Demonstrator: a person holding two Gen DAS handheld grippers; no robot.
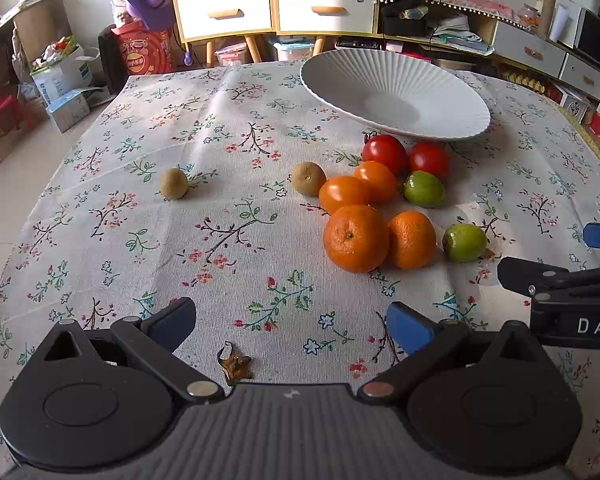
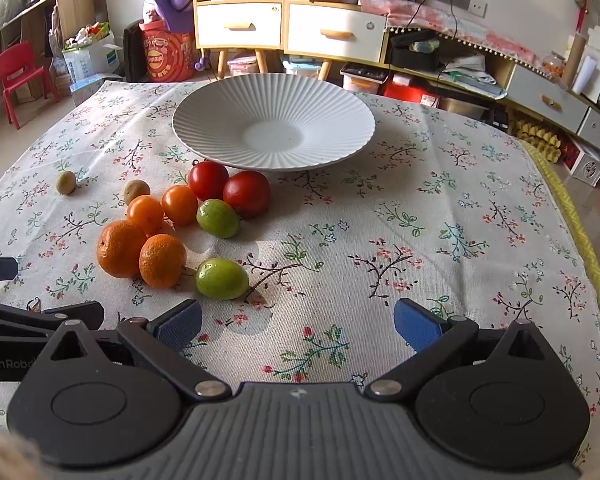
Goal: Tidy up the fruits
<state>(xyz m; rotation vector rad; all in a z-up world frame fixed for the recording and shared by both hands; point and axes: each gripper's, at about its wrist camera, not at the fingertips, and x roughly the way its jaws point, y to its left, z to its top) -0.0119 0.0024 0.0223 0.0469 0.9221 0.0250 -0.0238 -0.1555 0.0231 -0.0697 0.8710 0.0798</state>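
Note:
A white ribbed plate (image 2: pixel 220 120) (image 1: pixel 340 72) stands empty at the far side of the floral tablecloth. In front of it lie two red tomatoes (image 2: pixel 246 193), two orange tomatoes (image 2: pixel 179 204), two mandarins (image 2: pixel 162 260) (image 1: pixel 355 238), two green fruits (image 2: pixel 221 279) (image 1: pixel 464 242) and two brown kiwis (image 1: pixel 173 183) (image 1: pixel 308 178). My left gripper (image 1: pixel 294 326) hangs open over bare cloth, nearer than the mandarins. My right gripper (image 2: pixel 298 326) is open too, just behind and right of the nearest green fruit. Neither holds anything.
A dried star-shaped calyx (image 1: pixel 235 364) lies on the cloth between my left fingers. The right gripper's side (image 1: pixel 560 292) shows at the left view's right edge. Cabinets (image 2: pixel 284 24), boxes and a red chair (image 2: pixel 20 76) stand beyond the table.

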